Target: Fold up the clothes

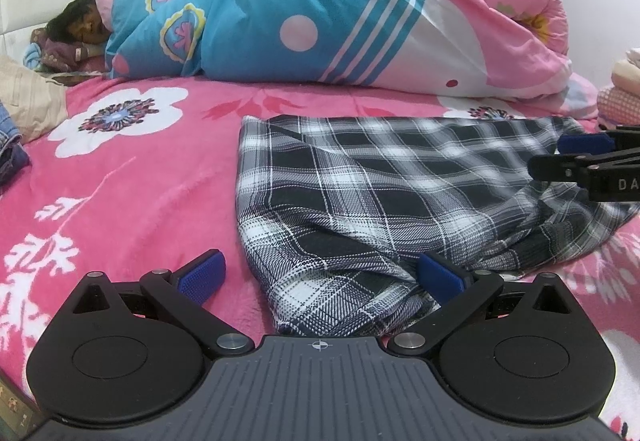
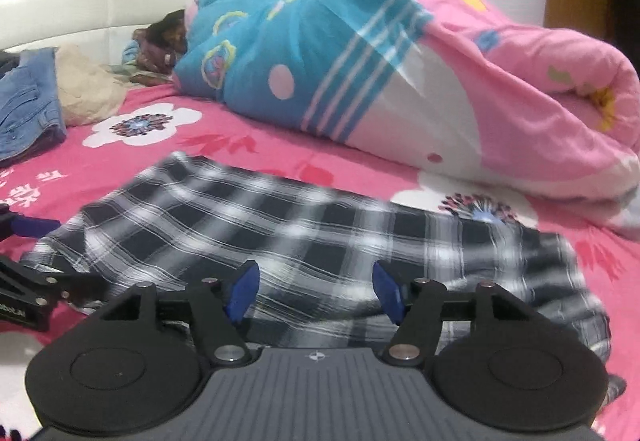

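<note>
A black-and-white plaid garment [image 1: 380,181] lies folded and partly rumpled on the pink floral bed sheet [image 1: 132,177]. My left gripper [image 1: 320,275] is open wide at the garment's near left corner. Its right pad [image 1: 440,277] is against the cloth's near edge and its left pad is over bare sheet. In the right wrist view the same garment [image 2: 280,225] spreads out under my right gripper [image 2: 316,293], which is open with nothing pinched between its blue pads. Each gripper also shows in the other's view, the right gripper [image 1: 560,155] at the garment's right end and the left gripper [image 2: 48,253] at its left end.
A person [image 1: 80,29] lies at the back of the bed under a blue and pink quilt [image 1: 320,13]. Blue jeans [image 2: 28,109] and a beige garment [image 2: 88,93] sit at the far left. Folded cloths [image 1: 624,89] are stacked at the right edge.
</note>
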A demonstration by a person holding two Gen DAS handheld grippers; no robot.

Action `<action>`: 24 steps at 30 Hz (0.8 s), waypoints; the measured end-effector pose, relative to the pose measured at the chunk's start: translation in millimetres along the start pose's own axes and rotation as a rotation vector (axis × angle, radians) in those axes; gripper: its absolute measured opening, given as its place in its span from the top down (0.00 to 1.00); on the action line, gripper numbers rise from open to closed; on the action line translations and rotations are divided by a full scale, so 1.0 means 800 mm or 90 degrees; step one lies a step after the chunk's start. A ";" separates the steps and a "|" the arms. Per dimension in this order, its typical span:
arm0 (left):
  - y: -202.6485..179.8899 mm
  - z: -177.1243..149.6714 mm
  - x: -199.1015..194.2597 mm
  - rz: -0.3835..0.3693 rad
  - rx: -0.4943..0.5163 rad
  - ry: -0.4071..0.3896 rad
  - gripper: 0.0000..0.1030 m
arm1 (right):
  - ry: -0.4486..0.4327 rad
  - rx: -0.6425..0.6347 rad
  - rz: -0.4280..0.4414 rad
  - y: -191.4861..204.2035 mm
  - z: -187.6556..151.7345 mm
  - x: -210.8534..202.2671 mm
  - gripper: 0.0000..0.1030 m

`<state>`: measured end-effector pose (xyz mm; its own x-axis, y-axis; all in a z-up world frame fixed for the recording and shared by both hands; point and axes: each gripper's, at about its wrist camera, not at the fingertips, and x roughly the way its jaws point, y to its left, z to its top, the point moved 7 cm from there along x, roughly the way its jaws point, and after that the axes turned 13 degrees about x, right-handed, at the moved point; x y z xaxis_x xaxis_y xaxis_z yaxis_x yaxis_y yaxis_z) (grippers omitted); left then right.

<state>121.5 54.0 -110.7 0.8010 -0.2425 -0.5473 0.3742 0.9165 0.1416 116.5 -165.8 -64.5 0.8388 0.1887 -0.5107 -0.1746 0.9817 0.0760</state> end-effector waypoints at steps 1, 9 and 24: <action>0.000 0.000 0.000 0.000 -0.001 0.000 0.00 | 0.000 -0.006 0.002 0.004 0.001 0.001 0.35; 0.001 -0.001 0.000 -0.005 -0.007 0.003 0.00 | 0.033 -0.014 -0.004 0.016 -0.019 0.028 0.33; 0.000 0.000 0.000 -0.006 -0.009 0.004 0.00 | 0.067 0.038 -0.003 -0.002 -0.033 0.047 0.16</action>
<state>121.5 54.1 -110.6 0.7939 -0.2496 -0.5544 0.3757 0.9183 0.1246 134.5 -161.0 -106.5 0.7800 0.1832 -0.5983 -0.1366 0.9830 0.1229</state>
